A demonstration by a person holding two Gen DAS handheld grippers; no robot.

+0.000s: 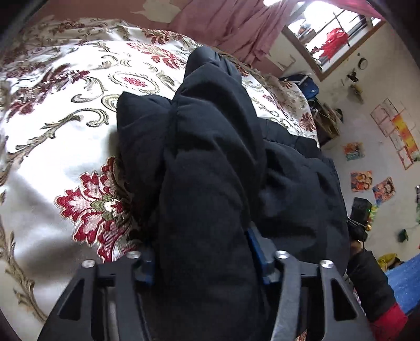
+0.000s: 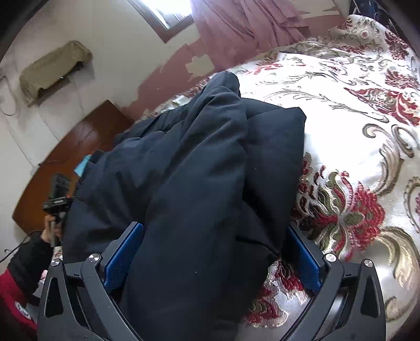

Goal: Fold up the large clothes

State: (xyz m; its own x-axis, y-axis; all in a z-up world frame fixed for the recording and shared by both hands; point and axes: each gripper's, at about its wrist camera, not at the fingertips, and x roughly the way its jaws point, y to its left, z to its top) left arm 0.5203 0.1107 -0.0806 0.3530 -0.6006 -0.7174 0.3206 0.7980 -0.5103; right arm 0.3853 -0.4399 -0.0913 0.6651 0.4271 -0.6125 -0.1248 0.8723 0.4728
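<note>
Both grippers are holding the same dark padded garment (image 1: 210, 157) over the floral bedspread (image 1: 65, 118); the left gripper (image 1: 204, 259) is closing its blue pads on a thick roll of the fabric, and the right gripper (image 2: 212, 257) is clamping a bulkier bunch, its jaws standing wider because of the padding between them. The garment is lying bunched in a ridge running away from both cameras, with 1 squared-off fold (image 2: 275, 136) resting flat on the bedspread and the rest sagging toward the bed's edge; I judge this to be mid-fold, the gathered edge being lifted or carried across the body of the garment, though which part of the garment is gripped cannot be told.

The next move is probably calling for both hands travelling together at 1 height, so the thick layer is landing square on the part already lying flat, then releasing only once the fabric is supported.

Open bedspread is lying on the patterned side of the garment, giving plenty of room to lay the fold that way; on the other side the garment is reaching the mattress edge, beyond which are a brown wooden panel (image 2: 73, 162) and a wall with pictures (image 1: 380, 157), so slack hanging there is risking a slide off the bed. A pink curtain (image 1: 236, 23) is hanging at the far end, well apart.
</note>
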